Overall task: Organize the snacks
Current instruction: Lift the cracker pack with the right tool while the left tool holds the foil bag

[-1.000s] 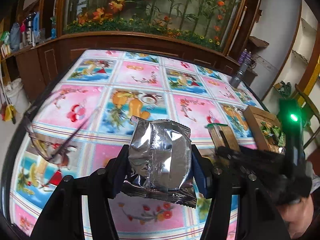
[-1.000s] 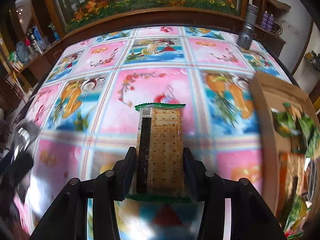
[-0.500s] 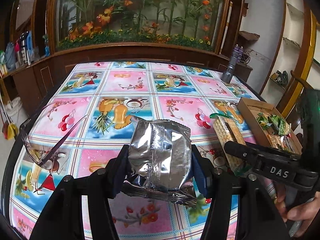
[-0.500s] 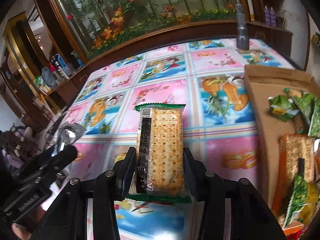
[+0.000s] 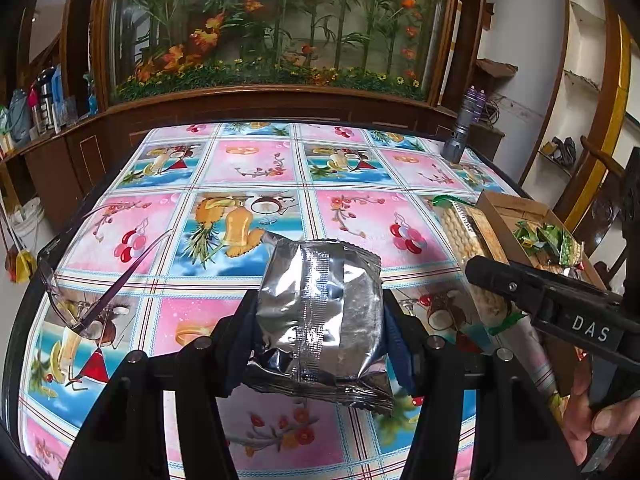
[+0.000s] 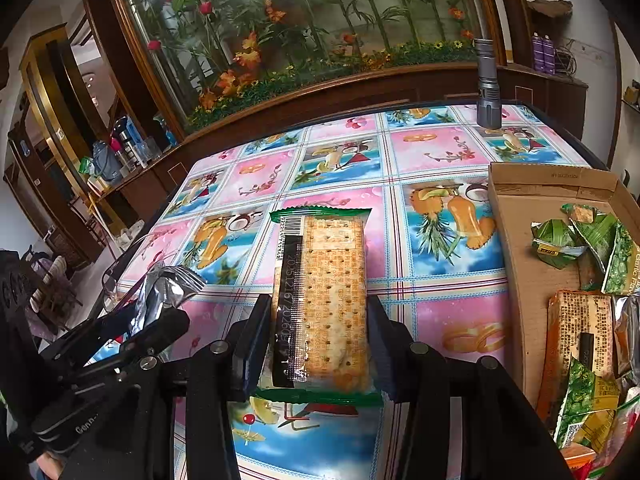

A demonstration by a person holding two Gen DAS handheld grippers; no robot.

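the cracker pack (image 6: 320,300), clamped in the right gripper (image 6: 318,344), has been raised and swung toward the cardboard box (image 6: 520,248) at frame right, so its drop looks nearest; the silver pouch (image 5: 320,316) stays clamped in the left gripper (image 5: 320,340).

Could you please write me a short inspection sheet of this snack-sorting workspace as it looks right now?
Surface: table under a glossy fruit-print cloth.
Job's things: silver foil packet and cracker packet, both held above the cloth; cardboard box at the right edge, already holding green and orange snack packets.
Clutter: eyeglasses lying folded open at the left; grey flashlight standing upright at the far right corner.
Grippers: left gripper shut on the silver foil packet; right gripper shut on the cracker packet.
Cables: nothing seen on the table.
Surroundings: wooden cabinet with a glass-fronted flower display behind the table.
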